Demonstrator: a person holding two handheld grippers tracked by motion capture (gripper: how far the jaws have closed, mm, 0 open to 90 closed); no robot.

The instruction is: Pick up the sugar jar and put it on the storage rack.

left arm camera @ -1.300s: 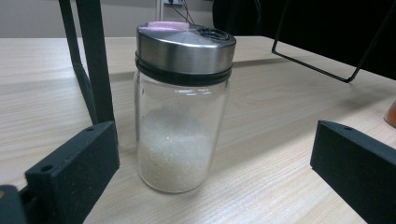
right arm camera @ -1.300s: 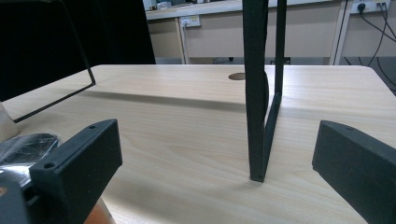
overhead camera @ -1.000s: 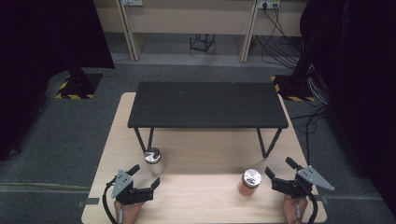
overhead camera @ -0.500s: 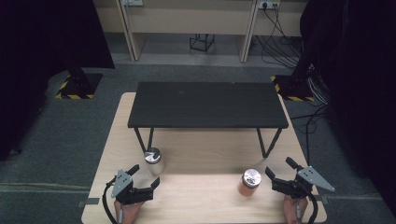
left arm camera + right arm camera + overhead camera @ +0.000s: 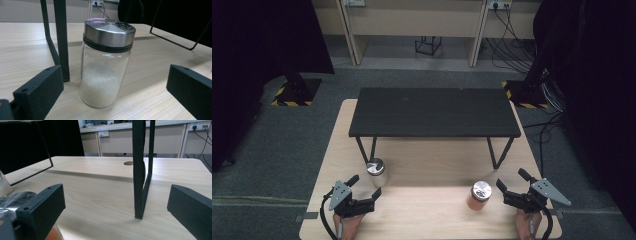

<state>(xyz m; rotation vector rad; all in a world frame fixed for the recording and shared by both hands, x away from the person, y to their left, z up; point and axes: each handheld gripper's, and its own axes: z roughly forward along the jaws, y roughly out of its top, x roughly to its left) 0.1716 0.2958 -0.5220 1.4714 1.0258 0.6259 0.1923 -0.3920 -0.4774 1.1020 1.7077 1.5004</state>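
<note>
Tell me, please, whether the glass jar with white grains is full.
No. The glass jar is under half full; grains fill only its lower part.

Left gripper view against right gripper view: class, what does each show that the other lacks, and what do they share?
Left gripper view alone: a clear glass jar with a steel lid, part-filled with white grains, standing upright between the open jaws of the left gripper.

Right gripper view alone: a round hole in the tabletop, wall sockets behind, and at the bottom left edge an orange-filled jar, beside the right gripper and not between its open jaws.

Both: the pale wooden tabletop, black stand legs, and two black jaws held apart.
</note>
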